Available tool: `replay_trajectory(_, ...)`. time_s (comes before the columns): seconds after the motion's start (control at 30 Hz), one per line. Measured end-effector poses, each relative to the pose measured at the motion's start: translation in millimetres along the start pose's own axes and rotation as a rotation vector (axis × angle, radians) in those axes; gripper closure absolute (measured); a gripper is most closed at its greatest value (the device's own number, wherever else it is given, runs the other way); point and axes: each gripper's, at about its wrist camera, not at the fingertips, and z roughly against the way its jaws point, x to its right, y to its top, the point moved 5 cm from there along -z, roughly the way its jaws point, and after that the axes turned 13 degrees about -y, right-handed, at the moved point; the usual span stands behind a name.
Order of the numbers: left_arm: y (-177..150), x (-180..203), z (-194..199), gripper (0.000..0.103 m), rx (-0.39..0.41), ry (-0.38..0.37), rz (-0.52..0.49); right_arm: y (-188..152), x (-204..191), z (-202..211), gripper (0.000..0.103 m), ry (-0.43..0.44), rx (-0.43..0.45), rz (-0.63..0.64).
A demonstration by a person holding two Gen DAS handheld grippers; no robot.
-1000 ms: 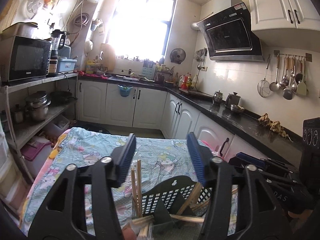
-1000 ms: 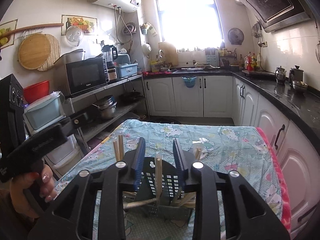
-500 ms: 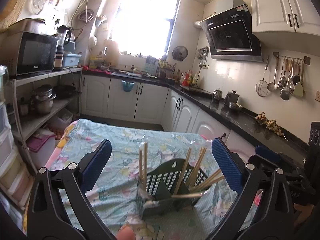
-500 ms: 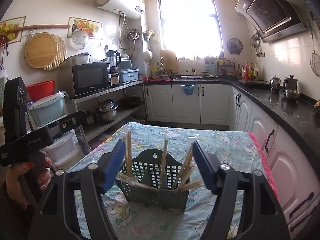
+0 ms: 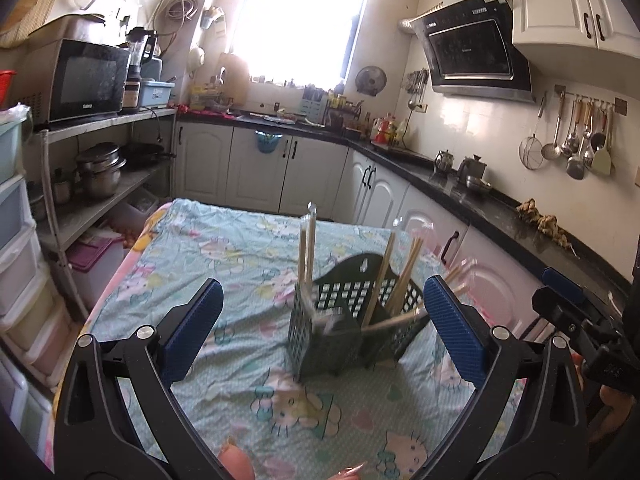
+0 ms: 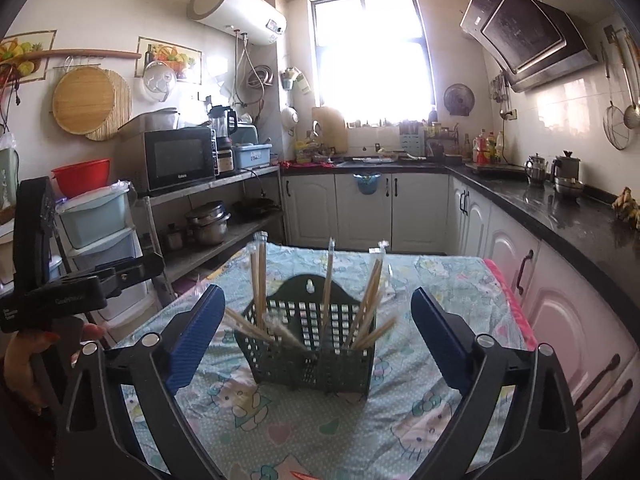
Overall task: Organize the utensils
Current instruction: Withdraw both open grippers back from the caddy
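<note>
A dark green perforated utensil basket (image 5: 328, 336) (image 6: 312, 360) stands upright on the cartoon-print tablecloth (image 5: 240, 256) (image 6: 420, 280). Several wooden chopsticks (image 5: 306, 248) (image 6: 258, 276) stick out of its compartments, some upright, some leaning. My left gripper (image 5: 323, 284) is open and wide, a short way back from the basket, holding nothing. My right gripper (image 6: 317, 291) faces the basket's front; its jaws are opening and nothing is between the pads. Each gripper's body shows at the edge of the other wrist view, held by a hand.
A metal shelf rack (image 6: 208, 188) with a microwave (image 6: 176, 160) and pots stands left of the table, beside plastic drawers (image 5: 20, 280). White cabinets under a black counter (image 6: 560, 220) run along the right. Ladles hang on the wall rail (image 5: 580, 148).
Both grippers opened from near-shut around the chopsticks in the basket to wide, and pulled back from the basket. The chopsticks now stand free in it.
</note>
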Motion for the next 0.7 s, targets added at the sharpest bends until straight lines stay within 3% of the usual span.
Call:
replay_trajectory(0.37,-51,0,-4,0.01,-0.106,0.029,-0.018,-56,-9,-3,0.009,-0.032,-0.099,0.017)
replay_trajectory(0.7,-87,4,-10,0.01,-0.129,0.071,-0.038,-93,-9,-10,0.008,-0.055,-0.163,0.013)
